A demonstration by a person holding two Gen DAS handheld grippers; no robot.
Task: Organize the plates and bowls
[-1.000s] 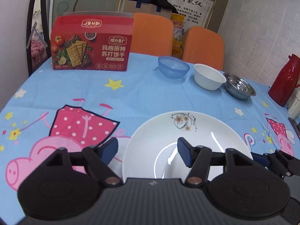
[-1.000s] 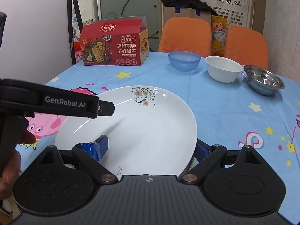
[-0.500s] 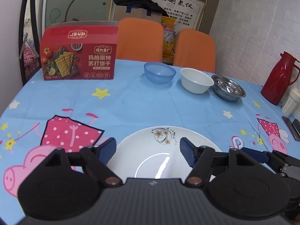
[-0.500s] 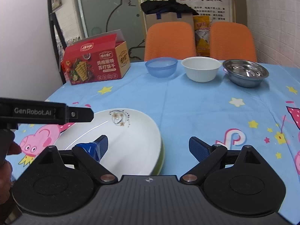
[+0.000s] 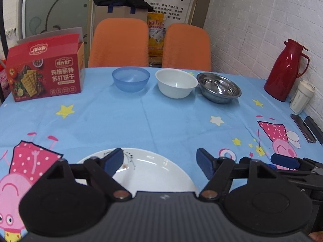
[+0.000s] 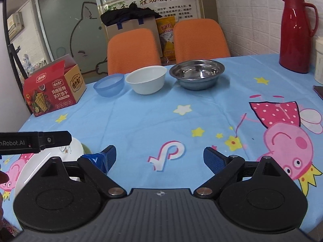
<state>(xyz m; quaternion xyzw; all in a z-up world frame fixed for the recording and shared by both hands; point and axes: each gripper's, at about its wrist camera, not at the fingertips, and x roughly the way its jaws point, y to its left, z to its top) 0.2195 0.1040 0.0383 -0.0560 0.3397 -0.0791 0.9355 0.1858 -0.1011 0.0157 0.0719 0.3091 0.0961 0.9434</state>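
Note:
A white plate with a flower print (image 5: 149, 171) lies on the near table edge, on a green plate whose rim (image 6: 86, 148) shows beneath it. My left gripper (image 5: 160, 161) is open and empty above the plate's far rim. My right gripper (image 6: 159, 158) is open and empty over bare tablecloth, right of the plates (image 6: 40, 163). At the far side stand a blue bowl (image 5: 130, 79), a white bowl (image 5: 176, 83) and a steel bowl (image 5: 219, 87) in a row, apart from each other.
A red cracker box (image 5: 44, 72) stands far left. A red thermos (image 5: 286, 70) and a white cup (image 5: 301, 96) stand by the right wall, with dark flat cases (image 5: 306, 128) nearby. Two orange chairs (image 5: 119, 42) stand behind the table (image 5: 161, 121).
Both grippers have drawn back from the white plate and swung right. The right gripper's fingers, earlier around the plate's edge, are now off it over the cloth. The plate lies nearer the bottom of view.

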